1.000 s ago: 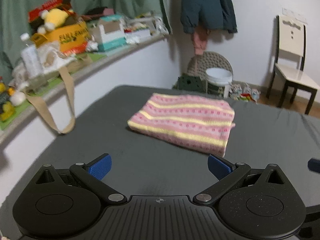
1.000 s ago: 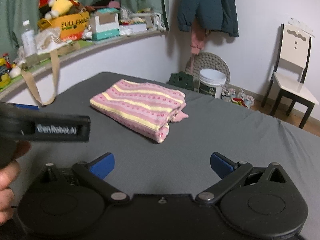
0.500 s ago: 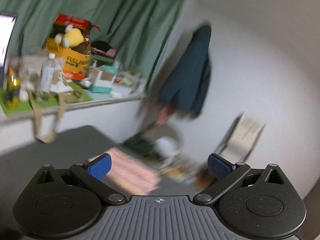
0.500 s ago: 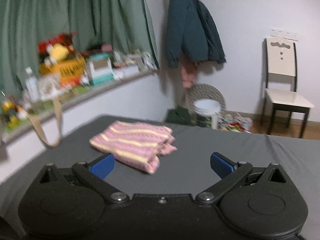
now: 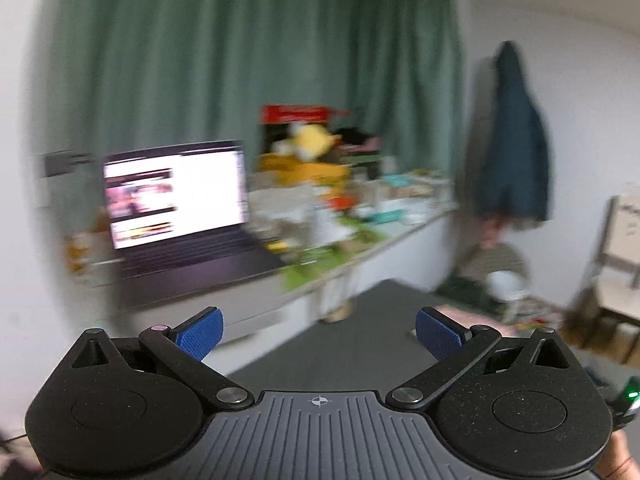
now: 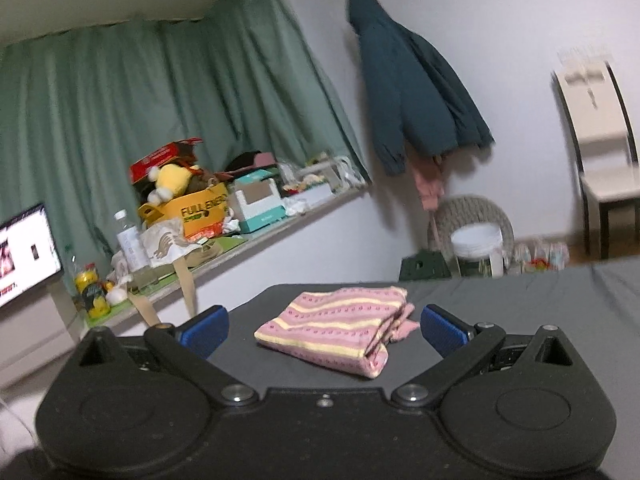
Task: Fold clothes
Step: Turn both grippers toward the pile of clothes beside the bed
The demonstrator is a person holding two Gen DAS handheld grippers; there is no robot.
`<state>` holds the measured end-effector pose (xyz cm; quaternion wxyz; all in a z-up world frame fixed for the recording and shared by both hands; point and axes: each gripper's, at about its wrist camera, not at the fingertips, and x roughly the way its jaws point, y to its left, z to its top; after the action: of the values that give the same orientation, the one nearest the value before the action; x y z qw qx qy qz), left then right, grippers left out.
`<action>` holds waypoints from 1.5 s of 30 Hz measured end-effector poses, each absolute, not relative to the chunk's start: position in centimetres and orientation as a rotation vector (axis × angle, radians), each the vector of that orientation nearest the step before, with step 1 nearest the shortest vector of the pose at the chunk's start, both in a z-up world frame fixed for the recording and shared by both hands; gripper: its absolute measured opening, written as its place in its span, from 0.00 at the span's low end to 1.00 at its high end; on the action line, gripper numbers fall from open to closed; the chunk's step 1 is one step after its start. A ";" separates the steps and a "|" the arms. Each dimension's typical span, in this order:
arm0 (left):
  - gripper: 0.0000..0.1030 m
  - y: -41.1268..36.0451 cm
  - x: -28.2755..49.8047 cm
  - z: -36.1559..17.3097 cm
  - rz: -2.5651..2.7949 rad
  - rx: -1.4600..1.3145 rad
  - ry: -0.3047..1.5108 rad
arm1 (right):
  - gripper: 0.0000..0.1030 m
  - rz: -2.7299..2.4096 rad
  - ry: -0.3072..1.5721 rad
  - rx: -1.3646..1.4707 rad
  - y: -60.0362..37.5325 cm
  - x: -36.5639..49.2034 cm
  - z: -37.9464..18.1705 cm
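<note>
A folded pink garment with yellow stripes lies on the grey bed, seen between the blue pads of my right gripper. That gripper is open, holds nothing and sits well back from the cloth. In the blurred left wrist view only a pink sliver of the garment shows behind the right pad. My left gripper is open and empty, raised and pointed at the shelf and curtain.
A cluttered shelf with a yellow box, bottle and lit laptop runs along the green curtain. A dark jacket hangs on the wall. White bucket and chair stand beyond the bed.
Both grippers have tilted upward and pulled back. The left one swung left, so the laptop came into view and the garment slid to the frame's lower right. Both stay open.
</note>
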<state>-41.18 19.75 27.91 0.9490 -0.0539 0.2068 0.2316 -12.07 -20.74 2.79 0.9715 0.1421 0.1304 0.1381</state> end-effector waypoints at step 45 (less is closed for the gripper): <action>0.02 40.6 -55.2 12.9 0.862 -0.629 0.390 | 1.00 0.435 0.339 0.284 -17.9 -13.3 1.1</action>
<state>-55.23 40.59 12.94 0.8430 -0.2981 0.1847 0.4080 -13.26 -17.91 1.08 0.9523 0.1397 0.1669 0.2141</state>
